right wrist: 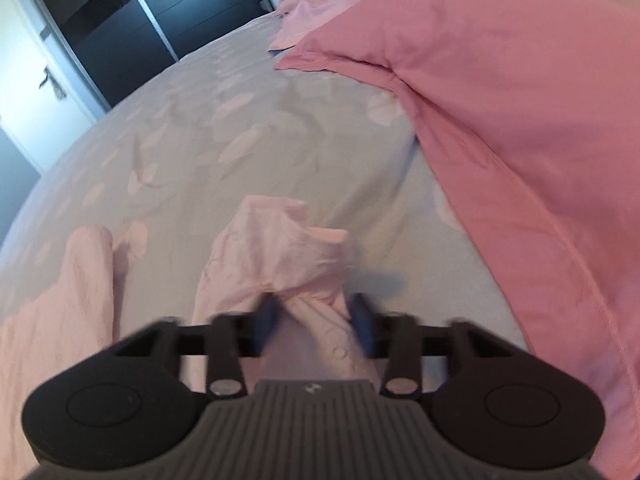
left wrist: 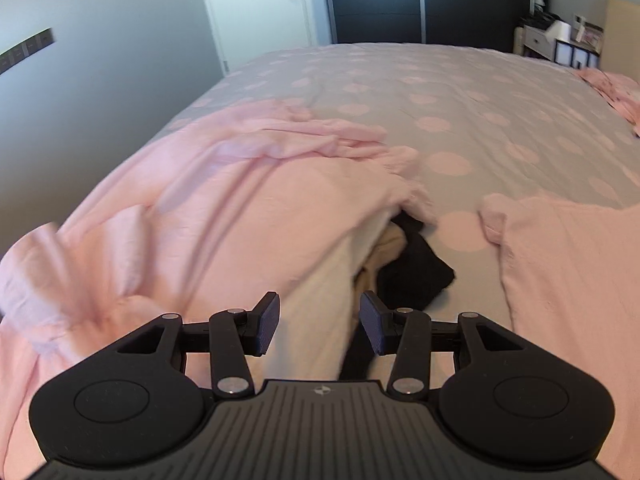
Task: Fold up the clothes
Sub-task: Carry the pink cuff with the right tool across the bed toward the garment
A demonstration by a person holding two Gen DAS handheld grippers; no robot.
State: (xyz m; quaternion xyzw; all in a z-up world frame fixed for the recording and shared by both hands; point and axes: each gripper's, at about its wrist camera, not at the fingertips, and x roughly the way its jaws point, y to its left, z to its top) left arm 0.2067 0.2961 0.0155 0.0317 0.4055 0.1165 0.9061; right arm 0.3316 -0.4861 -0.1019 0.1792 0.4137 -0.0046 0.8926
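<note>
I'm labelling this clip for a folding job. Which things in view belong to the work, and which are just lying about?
In the job: pale pink buttoned garment between the right gripper pads; pink, cream and black clothes pile ahead of the left gripper.

Lying about: pink pillow, dotted bedspread, wardrobe, door.

The left tongs (left wrist: pixel 320 320) hang with jaws apart over a cream cloth (left wrist: pixel 316 308), nothing pressed between the pads. A rumpled pale pink garment (left wrist: pixel 208 200) spreads to the left on the grey bed cover with pink dots (left wrist: pixel 440 92). A black cloth (left wrist: pixel 412 272) lies just beyond the right pad. Another pale pink piece (left wrist: pixel 568 264) lies near right.
</note>
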